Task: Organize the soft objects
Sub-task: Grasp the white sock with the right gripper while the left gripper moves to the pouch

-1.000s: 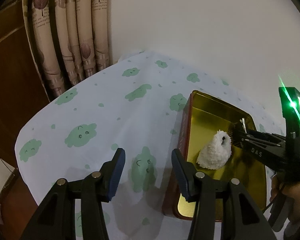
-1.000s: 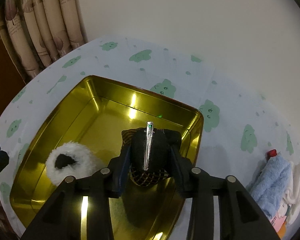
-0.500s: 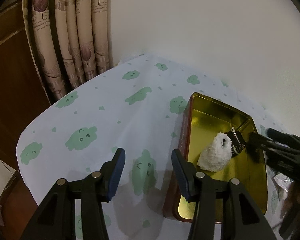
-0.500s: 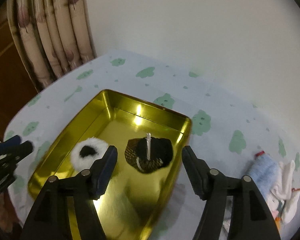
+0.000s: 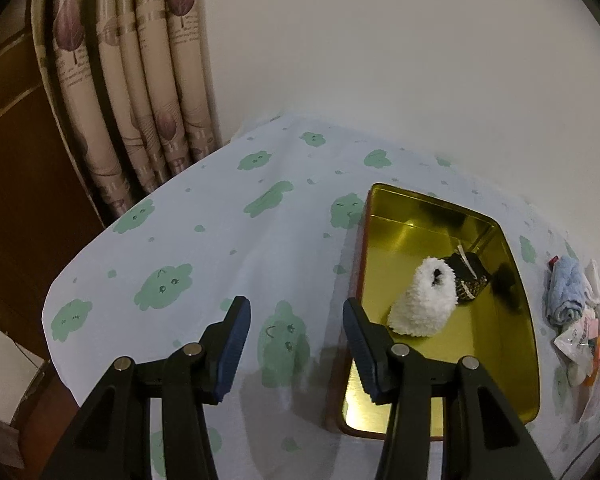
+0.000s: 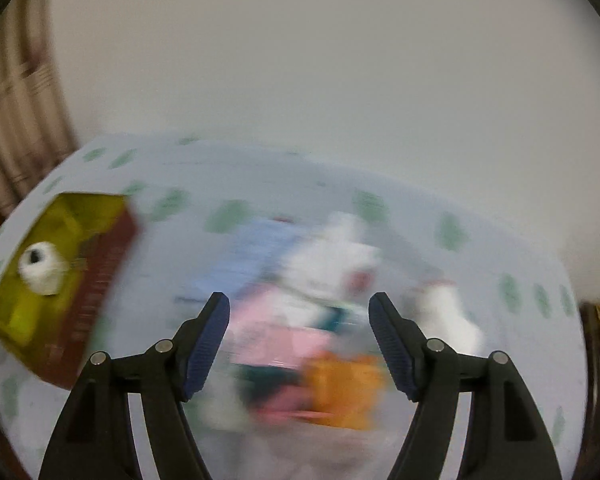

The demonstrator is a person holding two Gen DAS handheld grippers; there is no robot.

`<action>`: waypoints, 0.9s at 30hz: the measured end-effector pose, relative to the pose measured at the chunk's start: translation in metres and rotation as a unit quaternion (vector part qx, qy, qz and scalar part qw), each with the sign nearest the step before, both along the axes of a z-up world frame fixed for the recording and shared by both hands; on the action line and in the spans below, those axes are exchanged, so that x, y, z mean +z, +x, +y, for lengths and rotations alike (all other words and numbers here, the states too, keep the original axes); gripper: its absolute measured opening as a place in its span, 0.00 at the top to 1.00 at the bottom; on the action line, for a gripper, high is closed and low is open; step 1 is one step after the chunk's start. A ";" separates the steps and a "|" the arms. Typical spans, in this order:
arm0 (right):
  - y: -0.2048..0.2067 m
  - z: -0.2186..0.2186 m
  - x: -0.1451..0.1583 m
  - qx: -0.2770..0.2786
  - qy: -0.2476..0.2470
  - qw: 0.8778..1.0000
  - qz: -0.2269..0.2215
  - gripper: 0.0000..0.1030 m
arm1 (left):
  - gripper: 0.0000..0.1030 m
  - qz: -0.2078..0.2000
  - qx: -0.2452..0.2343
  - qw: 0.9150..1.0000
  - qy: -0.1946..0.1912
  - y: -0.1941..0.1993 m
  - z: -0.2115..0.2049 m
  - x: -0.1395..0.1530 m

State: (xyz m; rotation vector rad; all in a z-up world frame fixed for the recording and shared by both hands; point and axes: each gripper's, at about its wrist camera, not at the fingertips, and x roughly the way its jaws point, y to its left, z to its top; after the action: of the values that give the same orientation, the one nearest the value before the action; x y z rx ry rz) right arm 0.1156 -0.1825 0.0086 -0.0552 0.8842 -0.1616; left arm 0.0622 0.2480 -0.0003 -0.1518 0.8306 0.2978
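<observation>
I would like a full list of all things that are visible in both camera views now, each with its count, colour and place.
tin: one, gold inside, dark red outside, on the cloth.
fluffy item: one, white, inside the tin.
dark item: one, black with a silver clip, inside the tin, touching the fluffy item.
pile: one heap of blue, white, pink and orange soft things, on the cloth beside the tin; count unclear.
cloth: one, white with green blobs, covering the table.
curtain: one, beige with leaf print, behind the table.
left tongs: open, empty, over the cloth.
right tongs: opening, empty, above the blurred pile.
</observation>
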 end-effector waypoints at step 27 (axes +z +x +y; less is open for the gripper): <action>0.013 -0.141 -0.085 -0.065 0.042 0.997 0.027 0.21 | 0.52 0.045 -0.339 0.940 -0.003 -0.020 -0.216 0.002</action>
State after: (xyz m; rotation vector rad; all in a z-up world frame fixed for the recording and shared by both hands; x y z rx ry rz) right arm 0.1289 -0.3232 -0.0763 0.0774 0.9481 -0.2456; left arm 0.0423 0.0315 0.0015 0.1479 0.9246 -0.3517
